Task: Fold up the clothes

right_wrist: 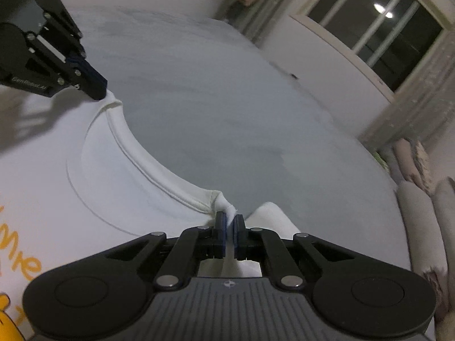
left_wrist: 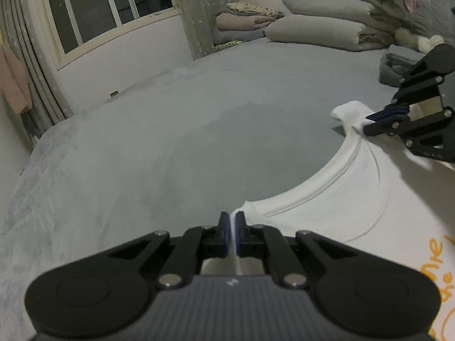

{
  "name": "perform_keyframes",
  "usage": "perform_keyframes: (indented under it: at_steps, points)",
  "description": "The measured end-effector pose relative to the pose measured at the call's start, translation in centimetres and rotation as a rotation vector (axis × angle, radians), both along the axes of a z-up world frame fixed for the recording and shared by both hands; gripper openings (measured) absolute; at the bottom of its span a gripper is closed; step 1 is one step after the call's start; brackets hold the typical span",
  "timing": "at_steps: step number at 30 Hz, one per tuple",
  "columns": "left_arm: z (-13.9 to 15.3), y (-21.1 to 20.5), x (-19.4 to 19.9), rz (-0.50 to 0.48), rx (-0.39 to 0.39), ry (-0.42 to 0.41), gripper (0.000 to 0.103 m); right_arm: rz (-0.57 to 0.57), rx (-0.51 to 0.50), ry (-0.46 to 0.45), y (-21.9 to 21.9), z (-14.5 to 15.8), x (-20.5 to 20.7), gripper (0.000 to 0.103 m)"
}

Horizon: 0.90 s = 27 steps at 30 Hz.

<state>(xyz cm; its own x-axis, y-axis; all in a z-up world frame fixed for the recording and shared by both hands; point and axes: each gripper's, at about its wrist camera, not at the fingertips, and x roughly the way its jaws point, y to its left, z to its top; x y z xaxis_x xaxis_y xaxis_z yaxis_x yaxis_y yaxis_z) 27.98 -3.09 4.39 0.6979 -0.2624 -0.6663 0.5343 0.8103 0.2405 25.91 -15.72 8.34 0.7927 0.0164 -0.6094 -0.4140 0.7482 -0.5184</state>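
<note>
A white T-shirt (left_wrist: 369,199) with orange lettering lies spread on the grey bed (left_wrist: 170,142), its curved neckline stretched between the two grippers. The left gripper (left_wrist: 232,218) has its fingers pressed together on one end of the collar, and the right gripper (right_wrist: 229,221) pinches a bunched bit of white fabric at the other end of the collar; folded quilts (left_wrist: 335,14) are piled at the far side of the bed, near a curtained window (left_wrist: 108,2)
</note>
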Motion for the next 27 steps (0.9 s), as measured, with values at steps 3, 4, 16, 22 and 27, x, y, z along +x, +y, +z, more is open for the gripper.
perform_keyframes:
  at_steps: [3,4,16,22,27]
  points:
    - [-1.8,-0.6,0.8,0.023,0.058,0.027,0.014,-0.036,0.014,0.051,-0.1,-1.4,1.1,0.004]
    - [-2.0,-0.2,0.9,0.044,0.049,0.026,0.023,-0.044,0.017,0.064,0.1,-2.2,1.5,0.004]
    - [5.5,19.8,-6.7,0.401,0.027,0.144,0.058,-0.083,0.172,-0.058,0.1,1.5,-2.8,0.03]
    - [4.6,28.7,-13.1,0.587,0.093,0.234,0.065,-0.02,0.208,-0.015,1.0,1.8,-8.2,0.034]
    - [1.8,31.4,-15.5,0.659,0.134,0.315,0.067,0.001,0.267,0.004,1.8,2.4,-10.8,0.034]
